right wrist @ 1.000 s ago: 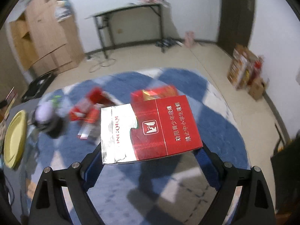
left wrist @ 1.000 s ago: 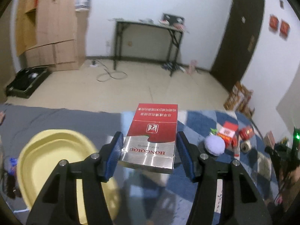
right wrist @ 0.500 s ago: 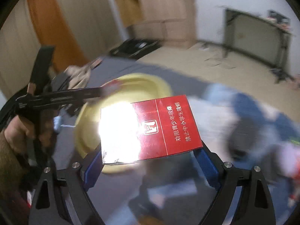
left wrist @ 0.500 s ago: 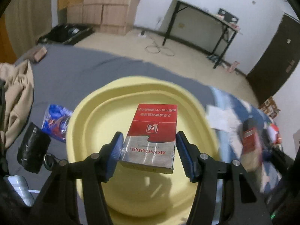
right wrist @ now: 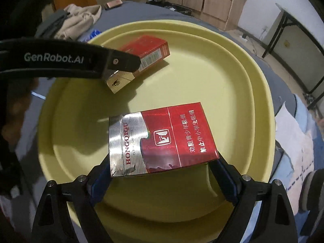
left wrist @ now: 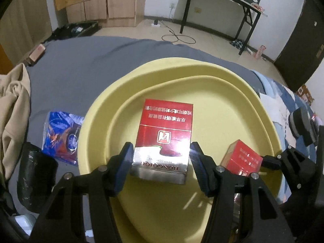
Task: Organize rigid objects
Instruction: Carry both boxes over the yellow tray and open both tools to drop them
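Note:
My left gripper (left wrist: 161, 166) is shut on a red and silver cigarette pack (left wrist: 165, 139), held low over the yellow tray (left wrist: 202, 77). My right gripper (right wrist: 162, 174) is shut on a second red and silver pack (right wrist: 160, 139), also over the tray (right wrist: 232, 64). In the left wrist view the right gripper's pack (left wrist: 242, 158) shows at the tray's right edge. In the right wrist view the left gripper's arm (right wrist: 60, 59) reaches in from the left with its pack (right wrist: 149, 50) close to the tray floor.
The tray sits on a grey cloth (left wrist: 81, 60). A blue wrapper (left wrist: 60, 133) and a black object (left wrist: 34, 178) lie left of it, beige fabric (left wrist: 12, 101) farther left. A blue checked cloth with white paper (right wrist: 291, 137) lies to the right.
Both grippers have swung from the blue checked cloth to the yellow tray, each carrying its pack, and have come lower over the tray.

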Demonstrator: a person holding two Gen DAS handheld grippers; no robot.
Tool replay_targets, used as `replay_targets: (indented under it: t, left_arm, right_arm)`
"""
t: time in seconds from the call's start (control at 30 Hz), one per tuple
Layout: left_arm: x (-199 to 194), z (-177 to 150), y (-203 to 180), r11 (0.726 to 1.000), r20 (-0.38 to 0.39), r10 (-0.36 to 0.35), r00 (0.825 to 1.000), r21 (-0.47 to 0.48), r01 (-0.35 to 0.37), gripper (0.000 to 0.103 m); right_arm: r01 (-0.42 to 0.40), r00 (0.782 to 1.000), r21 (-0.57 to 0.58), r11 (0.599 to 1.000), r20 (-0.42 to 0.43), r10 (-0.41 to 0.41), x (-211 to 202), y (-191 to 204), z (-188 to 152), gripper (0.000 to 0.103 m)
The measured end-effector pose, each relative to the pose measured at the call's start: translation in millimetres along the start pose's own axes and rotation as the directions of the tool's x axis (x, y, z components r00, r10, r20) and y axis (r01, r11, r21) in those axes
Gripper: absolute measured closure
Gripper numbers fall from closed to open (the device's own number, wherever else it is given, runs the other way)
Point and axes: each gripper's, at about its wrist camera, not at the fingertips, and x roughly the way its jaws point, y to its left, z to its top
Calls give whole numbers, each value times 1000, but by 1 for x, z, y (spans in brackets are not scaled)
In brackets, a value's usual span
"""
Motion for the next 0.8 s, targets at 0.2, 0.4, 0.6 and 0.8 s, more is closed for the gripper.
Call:
replay_targets:
  t: [0.2,0.4,0.6,0.8]
  left_arm:
    - [-47,10,-26,995,106,-95,990,-7,96,0]
    - [-91,33,-127,974,157,-192,969,155,168,0]
    - [-103,34,-287,893,117,-349,930,343,292,0]
    - [-45,17,-401,848,-10,-268,963,471,241,0]
  right_arm:
    - [-68,995,33,997,76,66,-28,3,-6,1]
    - [-122,952,259,958,304,39,-143,-85,-93,0]
    - [87,942,519,850,234,-240,-234,-245,-242,0]
    - [202,937,745,636,42,-348,-260,-393,-334,0]
